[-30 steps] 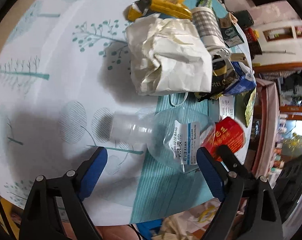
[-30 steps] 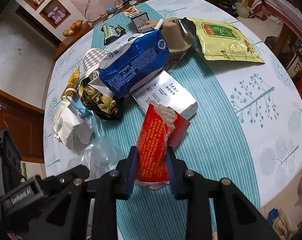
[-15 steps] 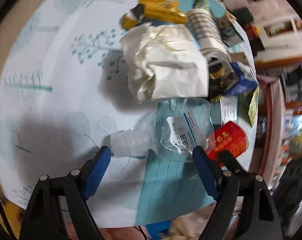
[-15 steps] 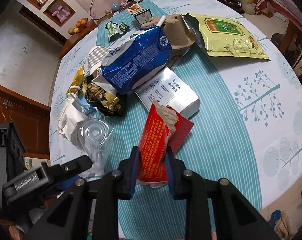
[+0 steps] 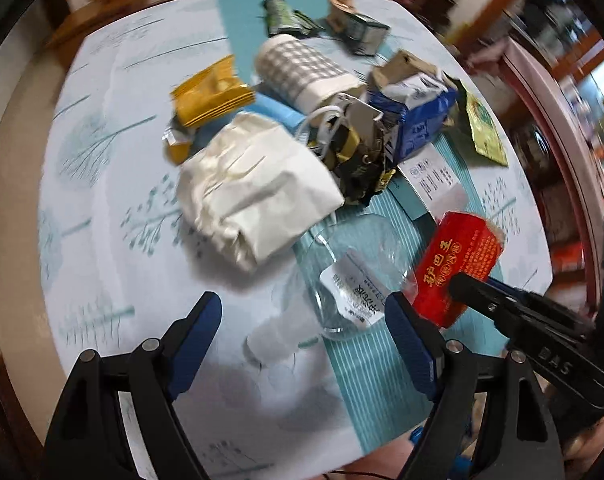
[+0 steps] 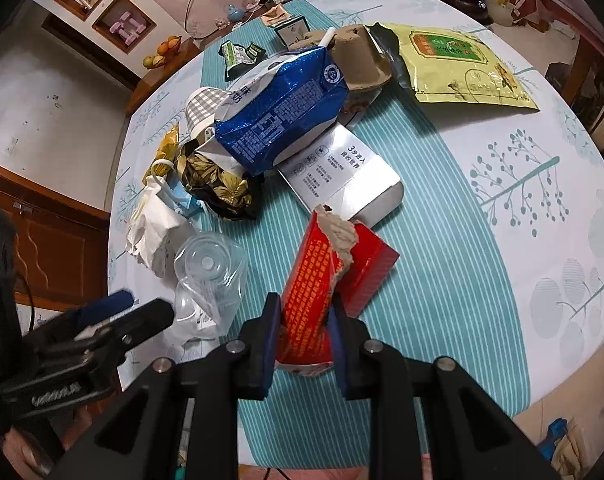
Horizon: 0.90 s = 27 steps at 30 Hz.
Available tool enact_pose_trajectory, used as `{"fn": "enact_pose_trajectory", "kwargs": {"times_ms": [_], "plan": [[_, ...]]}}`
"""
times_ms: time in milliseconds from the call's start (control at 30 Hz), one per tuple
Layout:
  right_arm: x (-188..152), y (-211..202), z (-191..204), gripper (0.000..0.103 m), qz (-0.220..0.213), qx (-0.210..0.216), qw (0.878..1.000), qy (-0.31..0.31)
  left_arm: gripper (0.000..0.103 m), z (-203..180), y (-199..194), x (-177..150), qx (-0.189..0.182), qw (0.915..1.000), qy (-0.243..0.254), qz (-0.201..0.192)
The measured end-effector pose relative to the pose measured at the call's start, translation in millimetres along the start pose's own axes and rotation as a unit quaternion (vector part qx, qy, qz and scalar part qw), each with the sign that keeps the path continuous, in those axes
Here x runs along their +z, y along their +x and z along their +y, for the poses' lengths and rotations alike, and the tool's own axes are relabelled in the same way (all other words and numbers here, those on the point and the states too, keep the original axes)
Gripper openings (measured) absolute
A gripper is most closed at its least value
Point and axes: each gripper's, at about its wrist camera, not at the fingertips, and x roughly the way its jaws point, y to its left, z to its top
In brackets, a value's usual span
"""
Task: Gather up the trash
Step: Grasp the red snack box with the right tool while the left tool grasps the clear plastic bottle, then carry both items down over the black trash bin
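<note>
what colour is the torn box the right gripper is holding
Red, with gold lettering; the red box shows best in the right wrist view.

From the right wrist view, the torn box (image 6: 321,280) lies at the centre of the table (image 6: 501,240), its near end between the right tool's (image 6: 303,344) fingers. The flat carton (image 6: 341,172) lies just behind it at 12 o'clock, with the milk carton (image 6: 278,120) leaning over that carton's far end. At 9 o'clock the clear bottle (image 6: 210,276) lies beside the box, the left tool (image 6: 118,312) reaching it from 8 o'clock. The crumpled paper (image 6: 154,224) lies at 10 o'clock, touching the bottle. The flat pouch (image 6: 461,68) lies well apart at 1 o'clock.
</note>
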Motion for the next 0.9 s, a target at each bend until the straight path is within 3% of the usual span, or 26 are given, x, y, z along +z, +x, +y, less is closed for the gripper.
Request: {"fn": "enact_pose_trajectory", "kwargs": {"times_ms": [367,467,633,767,900], "plan": [[-10,-8,3,0.023,-0.019,-0.019,1.0,0.007,0.081,2,41,10,-0.038,0.9969,0.042,0.054],[-13,-11,0,0.023,-0.022,-0.024,0.999,0.012,0.071,-2,47,10,-0.046,0.9964,0.043,0.057],[-21,-14,-6,0.023,-0.022,-0.026,0.999,0.024,0.025,-18,48,7,-0.082,0.9941,0.047,0.052],[-27,-18,-10,0.022,-0.024,-0.022,0.999,0.027,0.023,-36,48,3,-0.059,0.9967,0.039,0.041],[-36,-27,-14,0.022,-0.027,-0.009,0.999,0.023,0.022,-45,39,-10,-0.059,0.9976,0.013,0.033]]}}
